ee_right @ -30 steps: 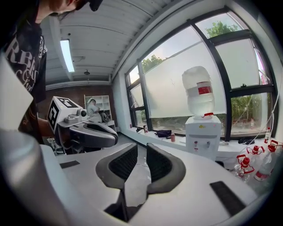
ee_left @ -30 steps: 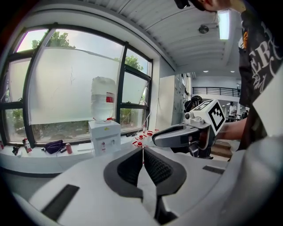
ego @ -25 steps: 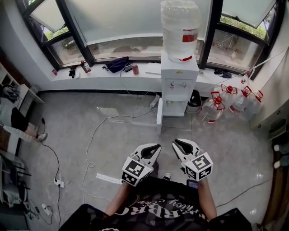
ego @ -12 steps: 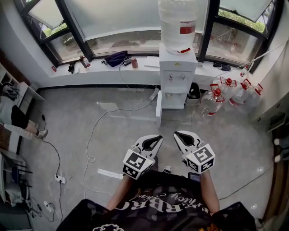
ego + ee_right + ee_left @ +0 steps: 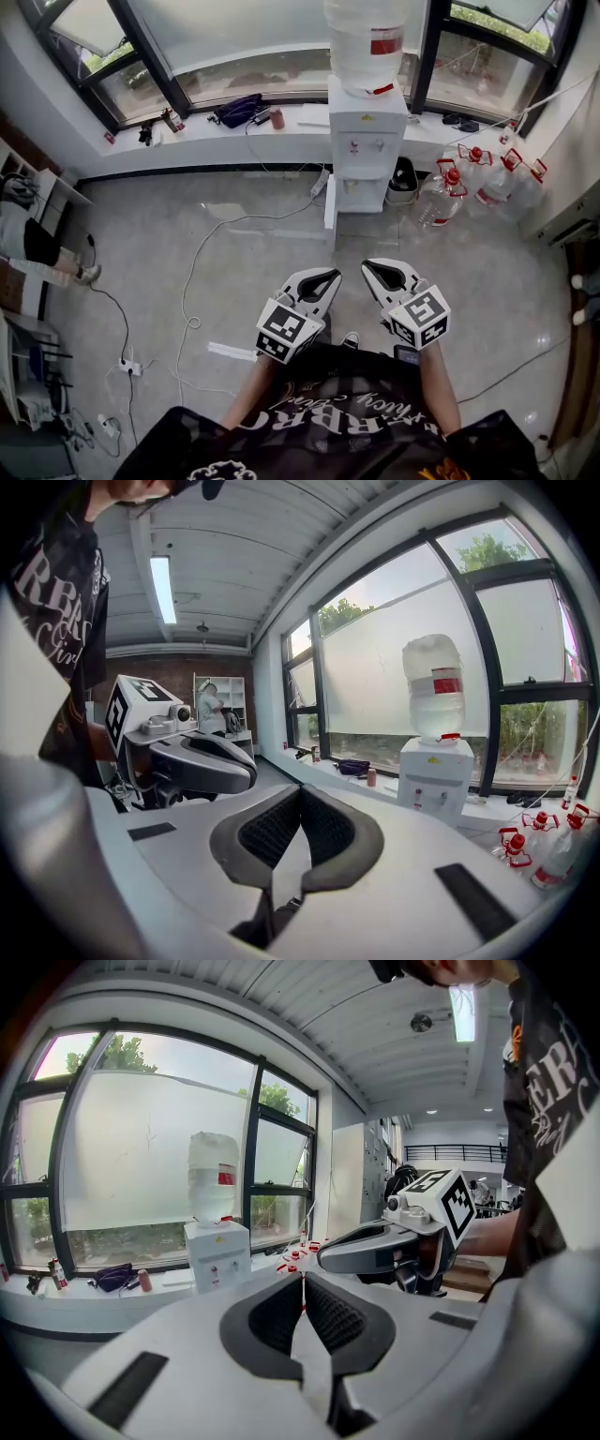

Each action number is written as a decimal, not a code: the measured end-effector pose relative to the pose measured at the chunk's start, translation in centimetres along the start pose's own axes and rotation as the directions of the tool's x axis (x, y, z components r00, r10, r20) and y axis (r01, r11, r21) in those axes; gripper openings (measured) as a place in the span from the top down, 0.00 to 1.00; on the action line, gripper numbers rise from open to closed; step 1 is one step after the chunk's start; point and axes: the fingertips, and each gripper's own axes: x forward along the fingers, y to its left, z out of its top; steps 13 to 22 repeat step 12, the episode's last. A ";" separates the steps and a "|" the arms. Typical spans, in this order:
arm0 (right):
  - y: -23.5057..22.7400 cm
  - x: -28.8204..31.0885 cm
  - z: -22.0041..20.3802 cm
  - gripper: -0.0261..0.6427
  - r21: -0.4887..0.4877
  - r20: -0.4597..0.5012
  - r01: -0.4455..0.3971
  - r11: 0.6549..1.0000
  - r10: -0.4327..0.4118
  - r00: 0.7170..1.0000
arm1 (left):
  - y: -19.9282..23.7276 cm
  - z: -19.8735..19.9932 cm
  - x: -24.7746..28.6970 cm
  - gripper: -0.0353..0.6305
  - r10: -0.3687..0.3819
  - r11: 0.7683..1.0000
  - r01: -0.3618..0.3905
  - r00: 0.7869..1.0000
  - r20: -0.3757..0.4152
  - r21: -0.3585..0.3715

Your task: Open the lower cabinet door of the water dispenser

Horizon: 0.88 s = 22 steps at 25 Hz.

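The white water dispenser stands against the window wall at the far side of the floor, with a clear bottle on top. A white panel stands out from its lower left, seemingly the lower cabinet door swung outward. My left gripper and right gripper hang side by side near my body, far short of the dispenser. Both are shut with nothing between the jaws. The left gripper view shows its pads meeting and the dispenser far ahead. The right gripper view shows the same, with the dispenser to the right.
Several red-capped water bottles stand right of the dispenser, and a dark bin sits beside it. White cables trail over the grey floor to a power strip. A black bag lies on the sill. A person's legs show at the left edge.
The head view has drifted, so the dispenser sits a little higher in the picture. Both grippers stay side by side in about the same place.
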 end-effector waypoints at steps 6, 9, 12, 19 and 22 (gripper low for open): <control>-0.7 -0.1 0.2 0.94 -0.003 -0.006 0.012 1.000 -0.012 1.000 | 0.5 -0.1 -0.2 0.92 0.004 1.000 -0.004 1.000 -0.002 -0.006; -2.0 -0.3 0.4 0.94 0.002 0.004 0.038 0.999 -0.038 0.999 | 1.2 0.0 0.0 0.92 0.012 1.000 -0.012 1.000 0.004 -0.004; -3.2 -0.4 0.6 0.94 0.003 0.019 0.062 0.998 -0.062 0.998 | 1.9 -0.1 0.1 0.92 0.020 1.000 -0.020 1.000 0.010 -0.003; -3.2 -0.4 0.6 0.94 0.003 0.019 0.062 0.998 -0.062 0.998 | 1.9 -0.1 0.1 0.92 0.020 1.000 -0.020 1.000 0.010 -0.003; -3.2 -0.4 0.6 0.94 0.003 0.019 0.062 0.998 -0.062 0.998 | 1.9 -0.1 0.1 0.92 0.020 1.000 -0.020 1.000 0.010 -0.003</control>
